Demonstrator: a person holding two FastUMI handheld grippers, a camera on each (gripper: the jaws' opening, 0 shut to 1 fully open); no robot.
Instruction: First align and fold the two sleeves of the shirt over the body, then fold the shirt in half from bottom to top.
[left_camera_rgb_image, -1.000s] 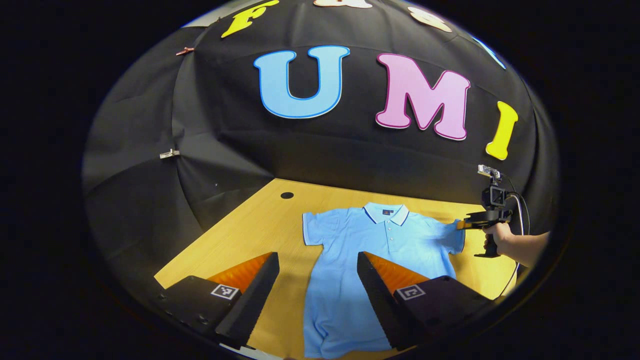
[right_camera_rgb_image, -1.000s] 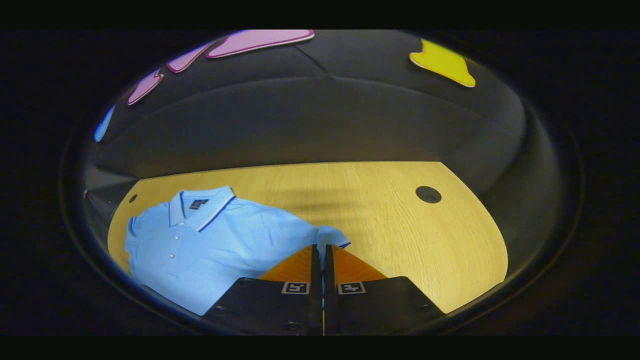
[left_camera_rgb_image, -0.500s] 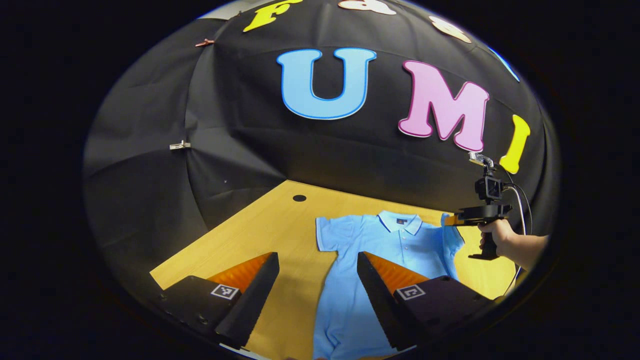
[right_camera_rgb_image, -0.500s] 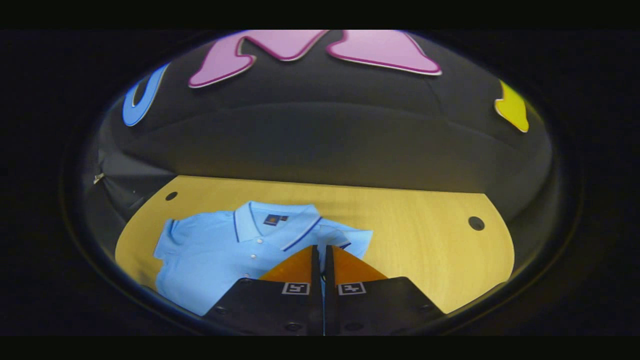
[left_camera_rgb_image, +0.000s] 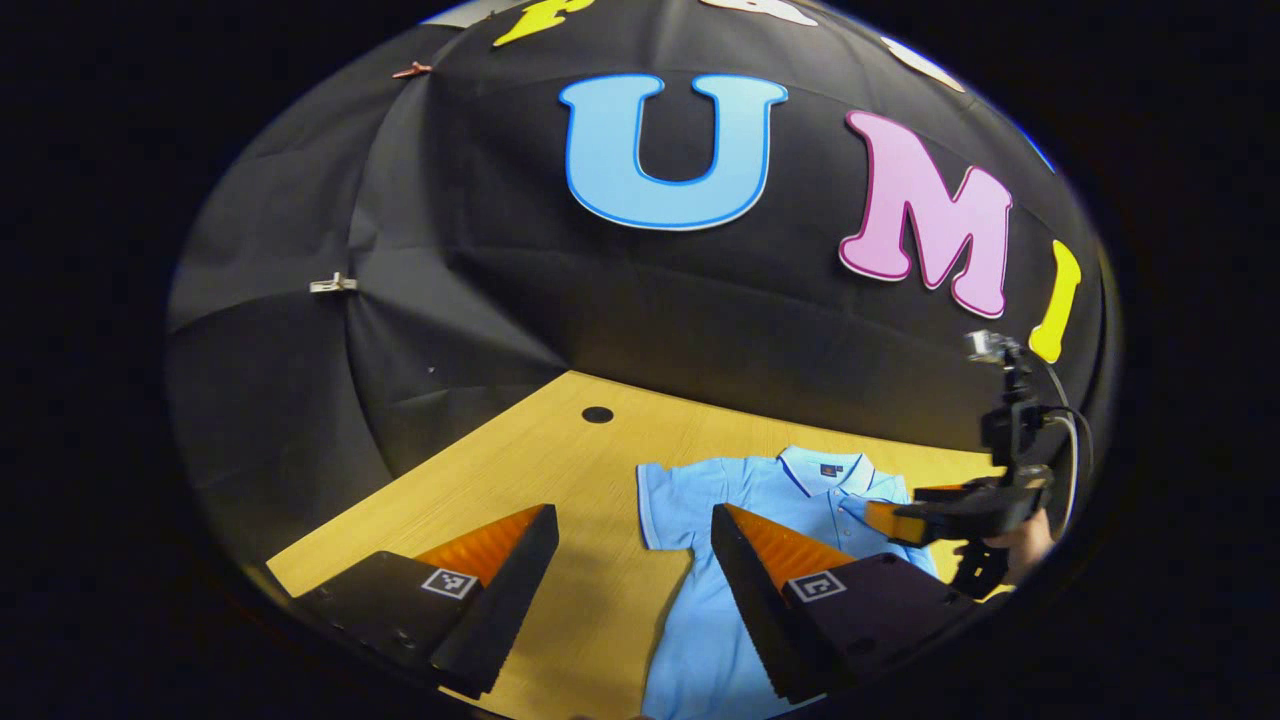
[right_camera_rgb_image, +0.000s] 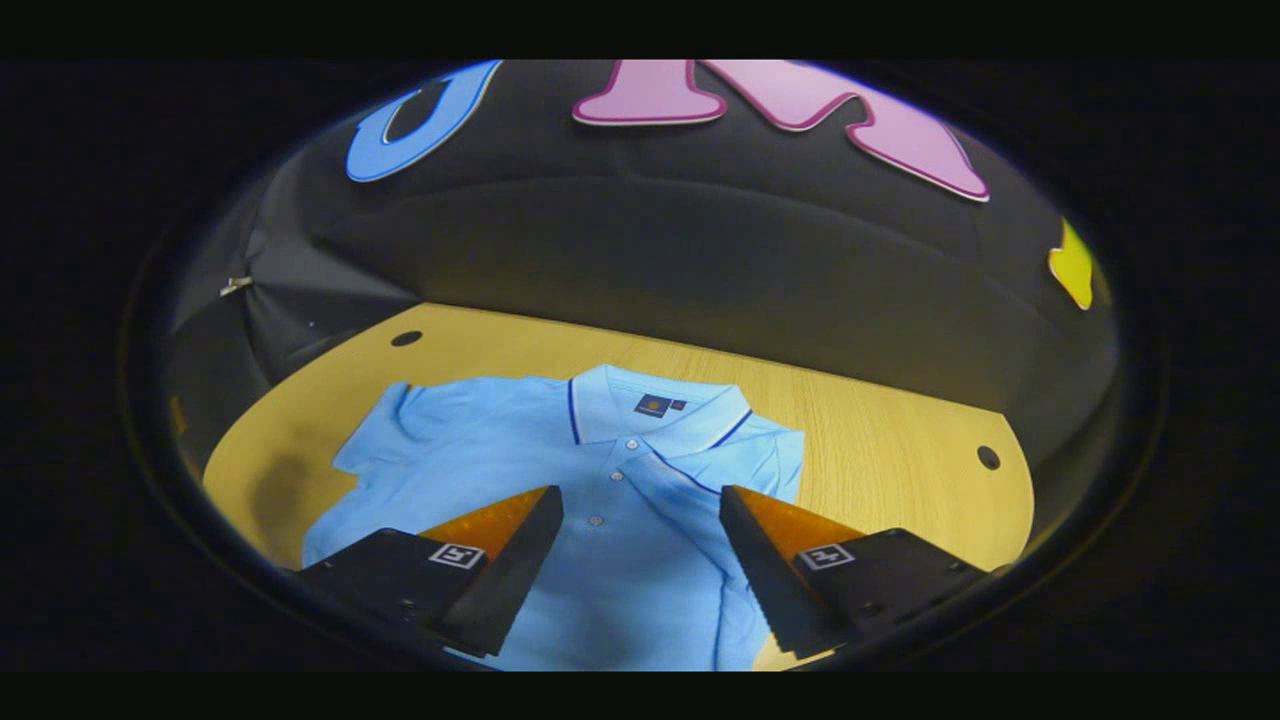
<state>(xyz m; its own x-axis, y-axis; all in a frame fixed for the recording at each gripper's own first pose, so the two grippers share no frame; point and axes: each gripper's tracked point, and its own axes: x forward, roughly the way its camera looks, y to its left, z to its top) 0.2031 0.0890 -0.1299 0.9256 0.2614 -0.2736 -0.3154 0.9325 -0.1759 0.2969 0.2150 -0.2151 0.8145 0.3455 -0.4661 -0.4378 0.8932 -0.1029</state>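
Shirt (right_camera_rgb_image: 610, 540) lies flat on the table (right_camera_rgb_image: 900, 450), one sleeve (right_camera_rgb_image: 740, 460) folded over the body, the other sleeve (right_camera_rgb_image: 400, 440) still spread. Right gripper (right_camera_rgb_image: 640, 545) and left gripper (left_camera_rgb_image: 630, 570) both stand wide, holding nothing. Remaining, by judgement: second sleeve, then bottom-to-top fold.

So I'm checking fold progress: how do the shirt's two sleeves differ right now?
In the right gripper view, the right sleeve is folded inward over the polo shirt's body, its trimmed cuff lying near the placket. The left sleeve is spread flat on the table, unfolded. Both are short, light blue, and ungripped.
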